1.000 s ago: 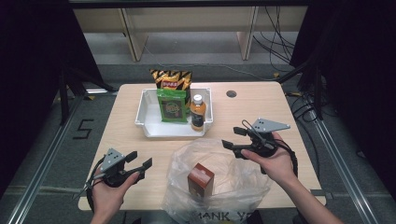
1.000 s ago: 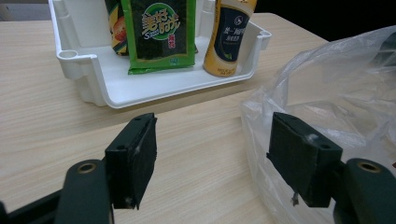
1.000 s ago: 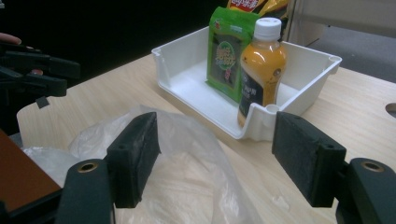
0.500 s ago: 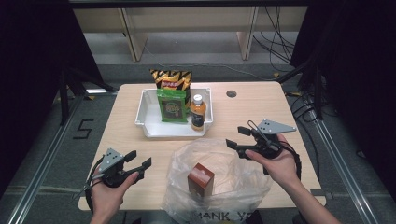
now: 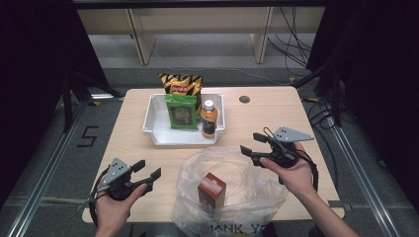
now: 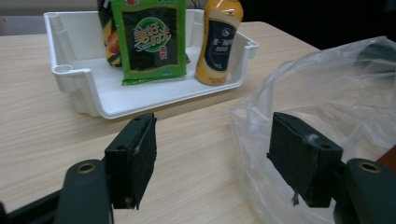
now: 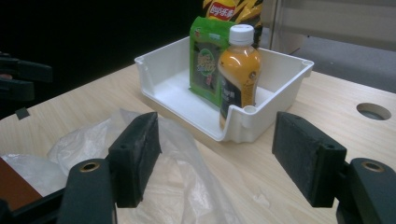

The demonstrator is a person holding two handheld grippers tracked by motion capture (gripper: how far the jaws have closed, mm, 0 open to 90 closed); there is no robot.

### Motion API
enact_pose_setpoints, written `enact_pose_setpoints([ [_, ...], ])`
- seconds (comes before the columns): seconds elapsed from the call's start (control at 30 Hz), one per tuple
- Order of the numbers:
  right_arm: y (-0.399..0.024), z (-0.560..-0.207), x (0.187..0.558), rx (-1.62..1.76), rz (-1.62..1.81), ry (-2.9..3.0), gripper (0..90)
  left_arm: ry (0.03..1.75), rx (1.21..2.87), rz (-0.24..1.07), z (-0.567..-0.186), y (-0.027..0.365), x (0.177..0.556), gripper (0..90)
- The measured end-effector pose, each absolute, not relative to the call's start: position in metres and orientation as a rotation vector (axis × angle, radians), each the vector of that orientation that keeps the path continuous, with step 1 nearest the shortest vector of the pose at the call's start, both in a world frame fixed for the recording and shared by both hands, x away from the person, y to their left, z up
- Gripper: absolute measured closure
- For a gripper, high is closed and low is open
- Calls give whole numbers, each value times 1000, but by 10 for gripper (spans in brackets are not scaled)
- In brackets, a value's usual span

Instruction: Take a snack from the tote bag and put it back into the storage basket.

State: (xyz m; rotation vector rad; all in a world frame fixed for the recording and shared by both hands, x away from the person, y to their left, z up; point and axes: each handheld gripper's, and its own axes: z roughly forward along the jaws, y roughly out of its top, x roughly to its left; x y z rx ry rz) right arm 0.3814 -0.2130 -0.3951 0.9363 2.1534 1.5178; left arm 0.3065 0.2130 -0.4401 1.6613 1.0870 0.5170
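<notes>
A clear plastic bag [image 5: 232, 190] lies open at the table's near edge with a brown box [image 5: 211, 190] standing inside it. Behind it a white tray [image 5: 159, 131] holds a green snack packet [image 5: 181, 112], an orange drink bottle [image 5: 209, 119] and a yellow-black crisp bag [image 5: 180, 84]. My left gripper [image 5: 147, 171] hovers open, left of the bag. My right gripper [image 5: 253, 143] is open at the bag's right rim. The left gripper view has the bag [image 6: 336, 107] beside the right jaw and the tray [image 6: 116, 100] ahead. In the right gripper view the bottle [image 7: 239, 70] stands ahead, with nothing between the jaws.
A round cable hole [image 5: 244, 99] is set in the wooden table [image 5: 276, 118] at the back right. Metal rails [image 5: 44, 168] run along the floor on both sides. Shelf legs and cables stand beyond the far edge.
My right gripper has drifted slightly toward the near right. The left gripper, the bag and the tray have stayed put.
</notes>
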Motion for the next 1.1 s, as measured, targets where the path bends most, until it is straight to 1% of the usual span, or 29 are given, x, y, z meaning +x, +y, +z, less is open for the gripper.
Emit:
enact_pose_setpoints([
  [0.1,-214,-396,383,950,1509,2148,326,1075,1640,464,-438,208,303,311],
  [0.23,-215,-395,383,955,1488,2144,324,1031,1638,448,-430,199,298,301],
  [0.5,-218,-397,384,991,1496,2135,319,938,1580,357,-414,180,286,288],
  [0.7,-218,-396,384,988,1492,2139,311,867,1585,352,-404,167,279,258],
  [0.87,-221,-397,387,954,1473,2150,308,825,1593,367,-395,158,270,216],
  [1.0,-219,-397,385,997,1489,2149,305,817,1598,369,-392,151,265,177],
  [1.1,-219,-397,385,1006,1480,2150,303,807,1603,362,-392,146,263,165],
])
